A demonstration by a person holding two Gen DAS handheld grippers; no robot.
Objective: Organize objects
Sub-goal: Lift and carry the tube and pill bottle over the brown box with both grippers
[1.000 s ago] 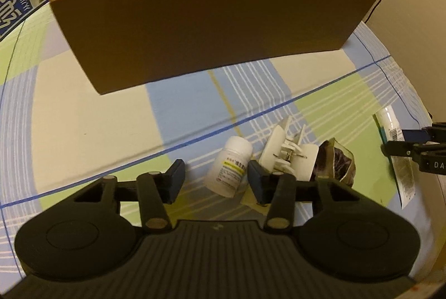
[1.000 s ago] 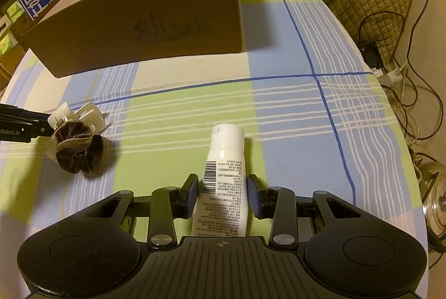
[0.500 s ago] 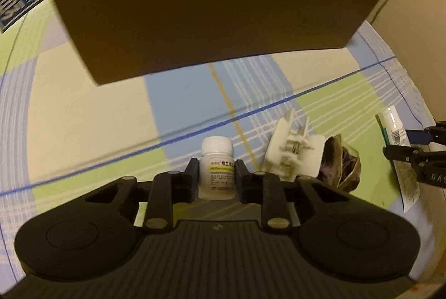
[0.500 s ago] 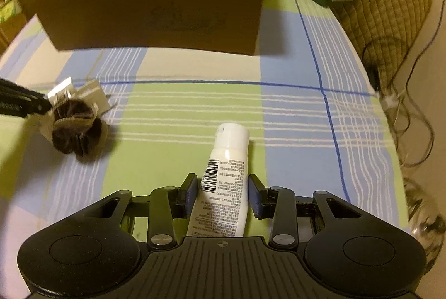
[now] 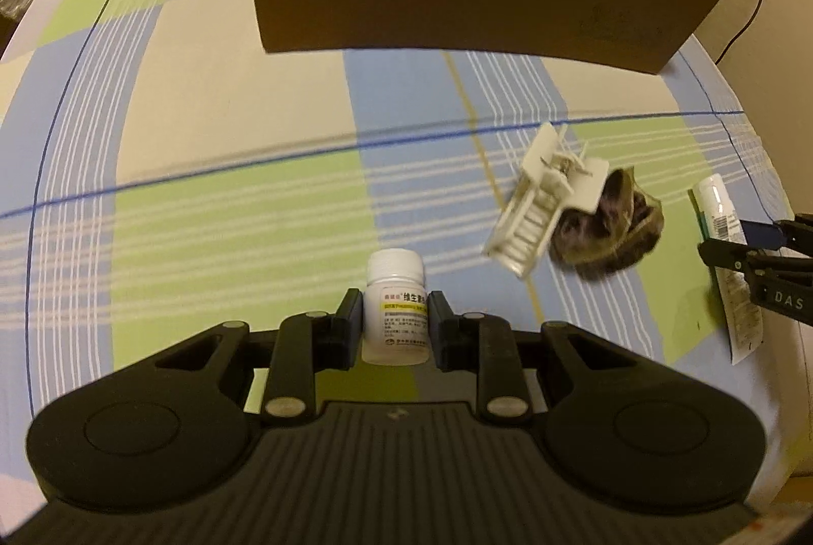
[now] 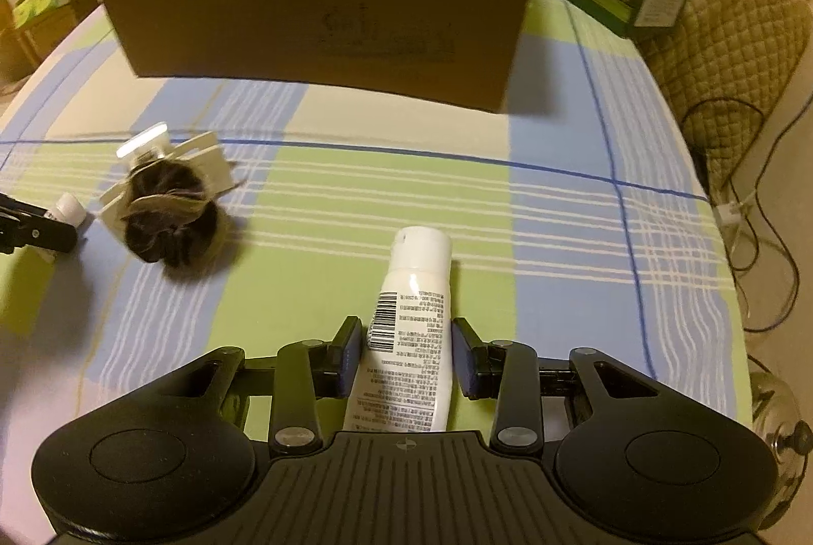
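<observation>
Two tongs over the plaid tablecloth (image 6: 355,199): left tongs (image 5: 395,321) clamp a pill bottle (image 5: 396,306), right tongs (image 6: 406,352) squeeze a white tube (image 6: 411,331)

The left gripper (image 5: 395,324) sits low and level, its jaws closed flat against both sides of a white pill bottle (image 5: 396,306). The right gripper (image 6: 406,349) is also low, its jaws straddling a white tube (image 6: 406,337); the left pad touches it, the right shows a thin gap.
</observation>
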